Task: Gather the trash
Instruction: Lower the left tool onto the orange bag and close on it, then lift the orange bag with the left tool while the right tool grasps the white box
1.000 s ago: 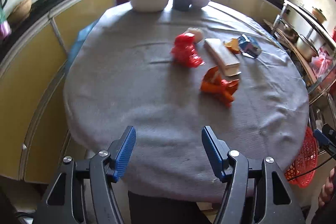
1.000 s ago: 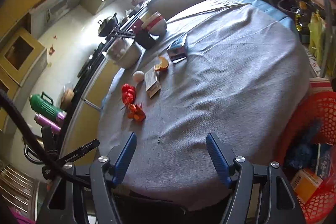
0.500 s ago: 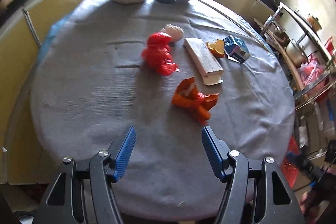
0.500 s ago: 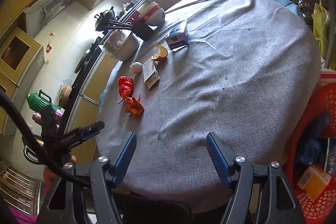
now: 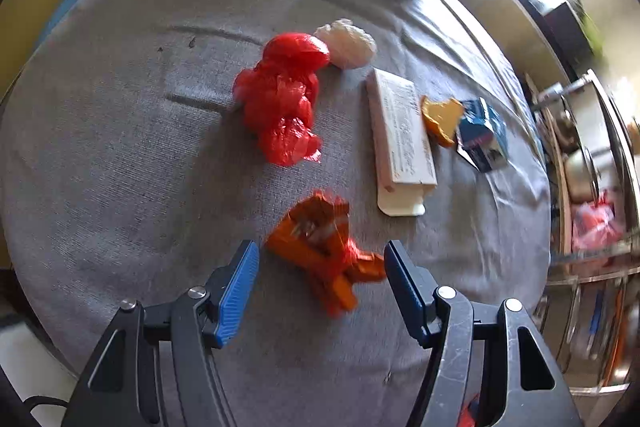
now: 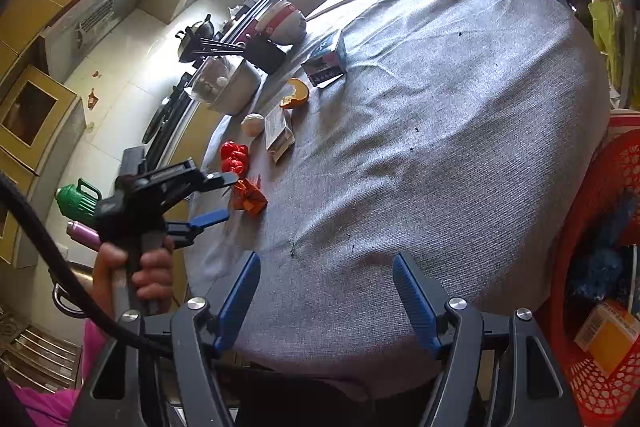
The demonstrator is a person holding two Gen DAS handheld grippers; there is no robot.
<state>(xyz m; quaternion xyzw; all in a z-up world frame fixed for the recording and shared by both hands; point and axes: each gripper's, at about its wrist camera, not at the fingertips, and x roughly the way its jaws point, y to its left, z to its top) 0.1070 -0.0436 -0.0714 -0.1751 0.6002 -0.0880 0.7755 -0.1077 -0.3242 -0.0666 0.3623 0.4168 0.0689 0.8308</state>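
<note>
The orange wrapper (image 5: 324, 255) lies crumpled on the grey-clothed desk (image 5: 120, 167), at about 6 o'clock among the litter, and the left claw (image 5: 320, 283) hangs over it with its jaws wide, one pad on either side and neither pressing, so nothing is gripped yet. At 12 o'clock from the wrapper sits a red plastic bag (image 5: 284, 103), with a white wad (image 5: 347, 43) just beyond it at 1 o'clock. At 2 o'clock lie a long carton (image 5: 400, 143), an orange peel (image 5: 442, 119) and a small blue box (image 5: 482, 135). All six pieces are uncollected. The right claw (image 6: 326, 303) waits wide and empty over the desk's near edge. At 3 o'clock in its view a red basket (image 6: 600, 195) already holds some rubbish, so I judge collection partly done.
</note>
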